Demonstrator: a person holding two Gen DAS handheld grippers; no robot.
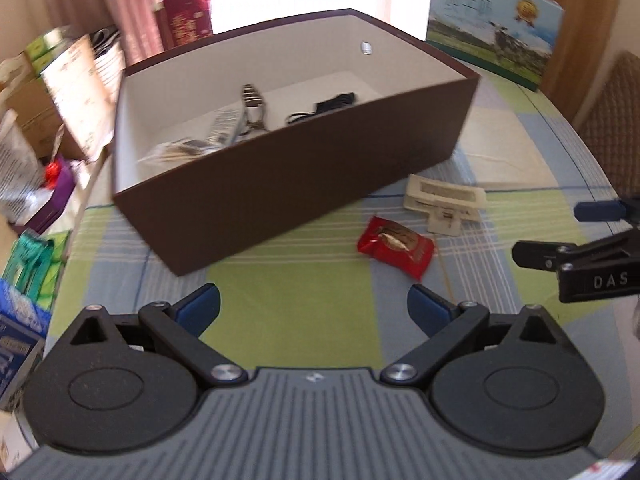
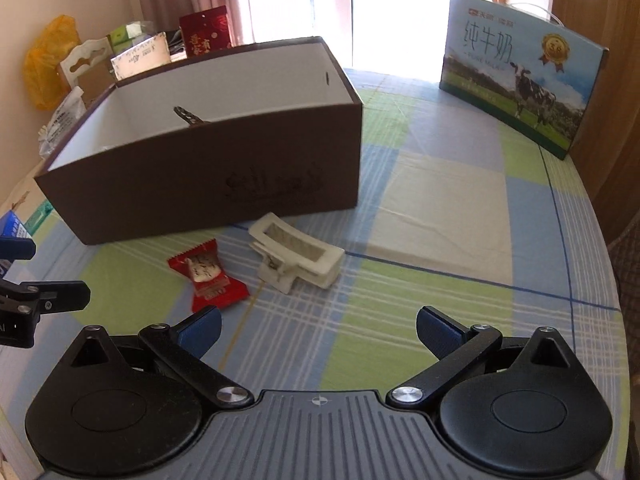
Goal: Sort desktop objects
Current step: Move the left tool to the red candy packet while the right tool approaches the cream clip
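Observation:
A brown open box stands on the checked tablecloth; inside lie a metal clip, a black cable and some packets. In front of it lie a red snack packet and a cream hair claw. My left gripper hovers open and empty over the cloth, short of the box and left of the packet. My right gripper is open and empty too, just short of the packet and the claw. Each gripper shows at the edge of the other's view.
A milk carton box stands at the back right of the table. Cartons, bags and packets crowd the left side. A chair back is at the right. Bare tablecloth lies right of the box.

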